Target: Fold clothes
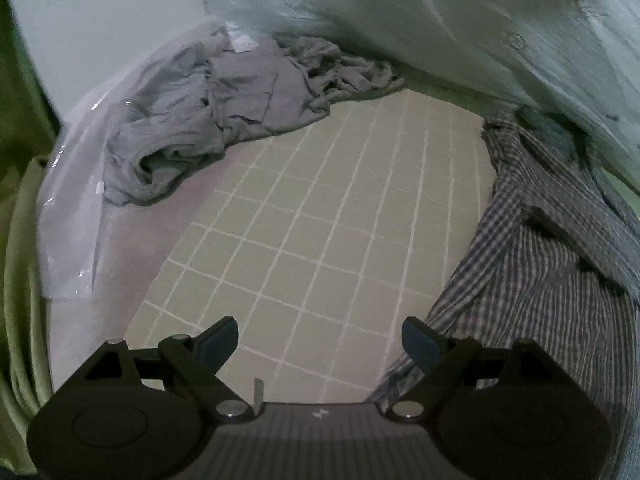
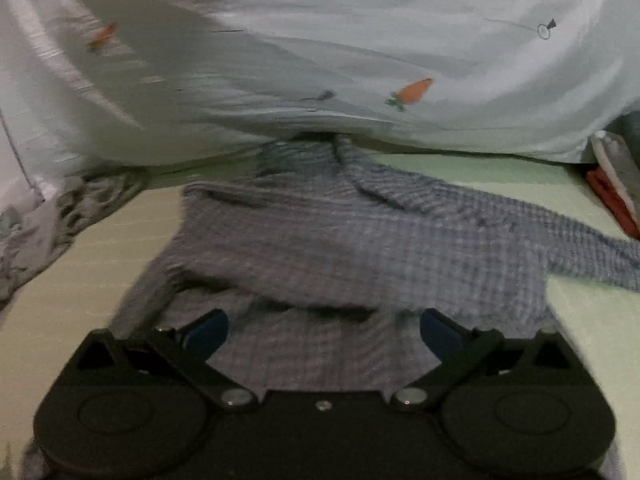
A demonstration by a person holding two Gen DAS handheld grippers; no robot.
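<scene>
A blue-and-white checked shirt (image 2: 352, 248) lies spread and rumpled on a green grid mat (image 1: 320, 216), one sleeve trailing to the right. In the left wrist view the shirt (image 1: 540, 272) lies along the mat's right side. My left gripper (image 1: 320, 344) is open and empty over the mat, its right finger beside the shirt's edge. My right gripper (image 2: 324, 332) is open just above the shirt's lower part, holding nothing. A crumpled grey garment (image 1: 208, 120) lies at the mat's far left, and shows in the right wrist view (image 2: 48, 224).
A white quilt with carrot prints (image 2: 320, 60) is heaped along the far side and overhangs the shirt's collar. Clear plastic wrap (image 1: 72, 208) lies left of the grey garment. A light green sheet (image 2: 580, 328) covers the bed. A red and white item (image 2: 612, 188) sits at the right.
</scene>
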